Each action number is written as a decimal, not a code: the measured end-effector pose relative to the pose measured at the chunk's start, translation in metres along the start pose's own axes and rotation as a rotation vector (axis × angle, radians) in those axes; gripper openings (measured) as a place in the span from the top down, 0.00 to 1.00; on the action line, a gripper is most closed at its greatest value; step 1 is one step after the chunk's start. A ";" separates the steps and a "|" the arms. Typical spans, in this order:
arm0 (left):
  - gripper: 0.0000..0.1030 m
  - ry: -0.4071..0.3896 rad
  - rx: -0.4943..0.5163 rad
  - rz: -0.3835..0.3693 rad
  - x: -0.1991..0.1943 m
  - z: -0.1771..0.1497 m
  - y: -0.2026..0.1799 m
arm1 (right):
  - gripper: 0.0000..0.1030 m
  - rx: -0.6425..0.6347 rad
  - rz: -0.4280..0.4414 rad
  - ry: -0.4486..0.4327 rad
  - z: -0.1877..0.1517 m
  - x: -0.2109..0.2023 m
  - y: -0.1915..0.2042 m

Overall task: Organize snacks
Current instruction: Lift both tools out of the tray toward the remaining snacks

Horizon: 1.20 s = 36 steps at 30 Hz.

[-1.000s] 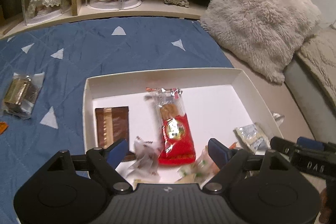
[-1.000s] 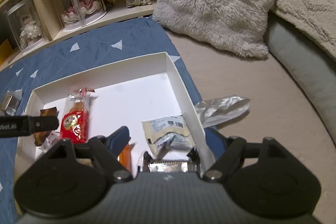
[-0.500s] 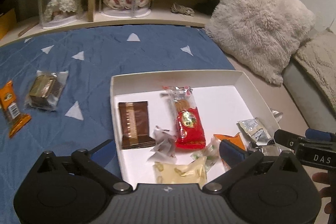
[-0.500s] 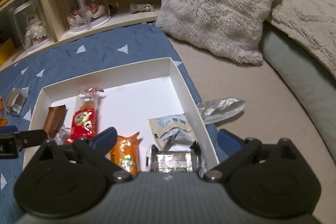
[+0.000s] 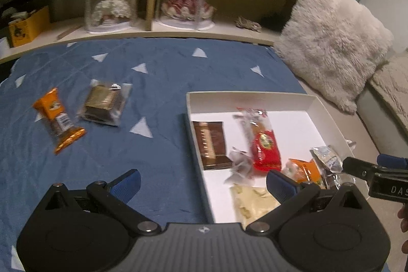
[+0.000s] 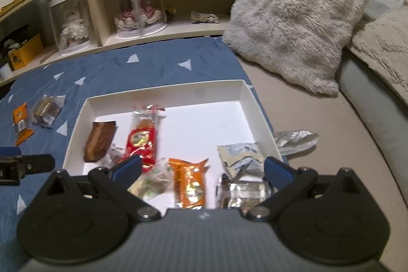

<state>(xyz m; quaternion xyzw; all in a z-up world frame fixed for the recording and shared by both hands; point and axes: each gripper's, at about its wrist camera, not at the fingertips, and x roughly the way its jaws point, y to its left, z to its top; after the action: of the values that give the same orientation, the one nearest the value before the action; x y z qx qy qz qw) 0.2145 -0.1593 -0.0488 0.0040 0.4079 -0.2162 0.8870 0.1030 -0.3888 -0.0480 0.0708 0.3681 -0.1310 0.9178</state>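
Both grippers pulled back, fingers (image 5: 280, 185) wide, empty; silver wrapper (image 6: 295, 140) shows only in right view.

1. The box (image 5: 326, 107) lies on the quilt (image 5: 158, 83), with the shelf (image 5: 153, 33) behind it.
2. Inside the box, the wafer pack (image 5: 210, 142) lies along the left wall and the long cracker pack (image 5: 262, 142) just right of it.
3. Near the box's front right corner lie a small bar (image 6: 190, 182) and a torn sachet (image 6: 241, 157).
4. On the quilt, well left of the box, two wrapped snacks (image 5: 103, 103) lie side by side.
5. The cushion (image 6: 295, 14) stands behind and to the right of the box.
6. An empty wrapper (image 6: 295, 140) lies just outside the box's right wall.
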 end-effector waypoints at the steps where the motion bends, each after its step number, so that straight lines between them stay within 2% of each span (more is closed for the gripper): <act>1: 0.00 -0.005 -0.007 0.004 -0.003 0.000 0.004 | 0.01 -0.005 0.007 -0.001 0.000 -0.001 0.001; 25: 0.00 -0.100 -0.158 0.134 -0.046 -0.016 0.113 | 0.01 -0.114 0.099 -0.059 0.002 -0.002 0.082; 36: 0.00 -0.144 -0.294 0.152 -0.031 -0.005 0.153 | 0.01 -0.046 0.208 -0.101 0.018 0.011 0.116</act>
<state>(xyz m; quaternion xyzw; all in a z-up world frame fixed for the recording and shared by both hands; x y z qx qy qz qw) 0.2524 -0.0082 -0.0559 -0.1102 0.3689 -0.0863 0.9189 0.1564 -0.2842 -0.0389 0.0810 0.3148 -0.0303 0.9452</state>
